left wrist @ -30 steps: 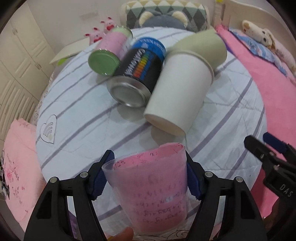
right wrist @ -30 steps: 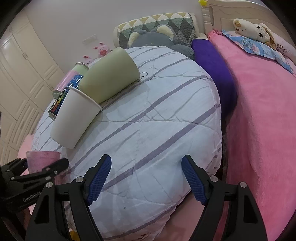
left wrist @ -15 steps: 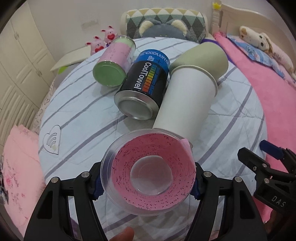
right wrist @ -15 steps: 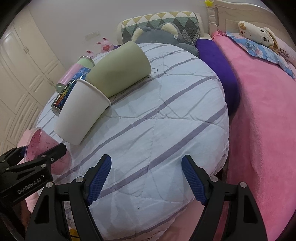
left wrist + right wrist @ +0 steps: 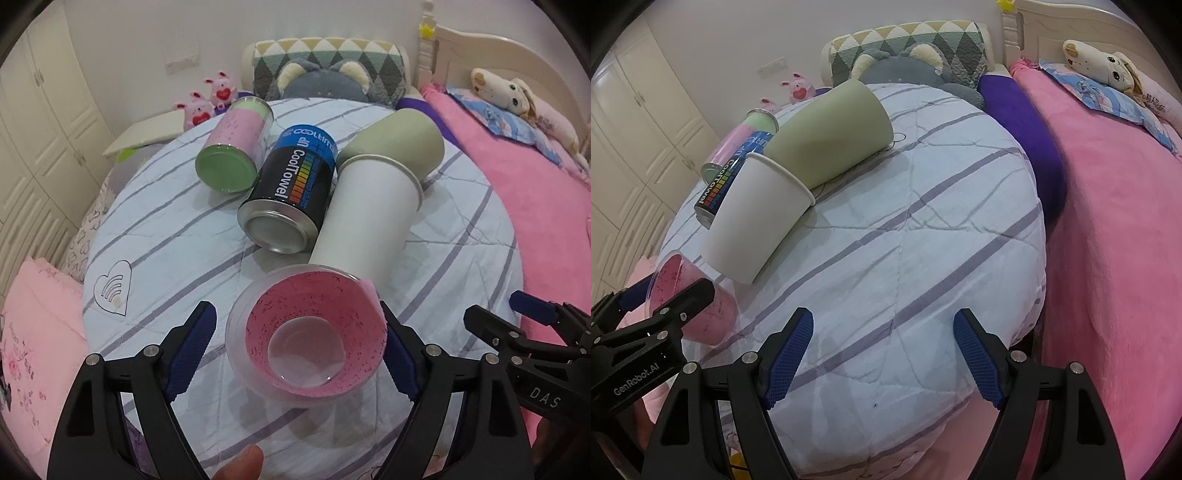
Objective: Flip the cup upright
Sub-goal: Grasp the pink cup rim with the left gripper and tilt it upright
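striped white-and-lilac quilt (image 5: 155, 236) fills most of both frames, with the pink blanket (image 5: 1115, 236) down the right side. on the quilt, upper middle of the left wrist view, there's a pile of stuff lying on its side: a sage green cup (image 5: 402, 140) with its open end inside a white paper cup (image 5: 369, 218), a black cooltowel can (image 5: 291, 192) touching the paper cup, and a pink-and-green tin (image 5: 236, 147) just left of that.

left gripper (image 5: 299, 350) at the lower middle has its blue pads spread. the clear pink-lined cup (image 5: 306, 347) sits mouth up between them; left pad is clearly off it, right one is right by the rim, can't tell if it touches. in the right wrist view that cup (image 5: 701, 314) is lower left on the quilt edge.

right gripper (image 5: 882, 354) is wide apart, nothing between its pads, bottom of its own frame.
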### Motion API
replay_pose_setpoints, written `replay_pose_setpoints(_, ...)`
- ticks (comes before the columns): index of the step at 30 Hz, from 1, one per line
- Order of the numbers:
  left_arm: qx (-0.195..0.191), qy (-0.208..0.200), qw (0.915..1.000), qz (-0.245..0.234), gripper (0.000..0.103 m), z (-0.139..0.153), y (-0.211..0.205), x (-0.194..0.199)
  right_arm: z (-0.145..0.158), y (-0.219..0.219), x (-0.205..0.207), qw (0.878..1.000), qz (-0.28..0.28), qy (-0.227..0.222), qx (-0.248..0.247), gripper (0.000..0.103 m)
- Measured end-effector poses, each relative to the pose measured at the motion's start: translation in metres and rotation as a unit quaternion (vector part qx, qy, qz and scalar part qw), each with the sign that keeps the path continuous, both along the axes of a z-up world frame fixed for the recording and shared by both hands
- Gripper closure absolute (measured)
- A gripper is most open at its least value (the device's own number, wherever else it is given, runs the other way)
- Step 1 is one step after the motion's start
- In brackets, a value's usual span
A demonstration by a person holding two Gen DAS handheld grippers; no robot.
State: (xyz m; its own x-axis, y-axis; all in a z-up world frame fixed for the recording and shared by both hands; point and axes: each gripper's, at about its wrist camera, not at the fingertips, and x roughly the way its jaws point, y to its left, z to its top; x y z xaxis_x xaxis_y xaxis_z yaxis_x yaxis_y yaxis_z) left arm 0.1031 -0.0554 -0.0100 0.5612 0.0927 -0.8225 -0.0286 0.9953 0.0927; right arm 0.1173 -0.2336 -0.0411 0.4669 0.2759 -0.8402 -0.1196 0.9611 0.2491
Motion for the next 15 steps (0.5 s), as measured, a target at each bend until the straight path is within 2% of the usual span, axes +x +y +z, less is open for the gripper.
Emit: replay_pose_setpoints(15,0.017,-0.018,0.9992,-0.031,0.016,0.013,0.000,-0.034,0.012,0.003,-0.035,0.999,-0.027,-0.012,0.027,0.023)
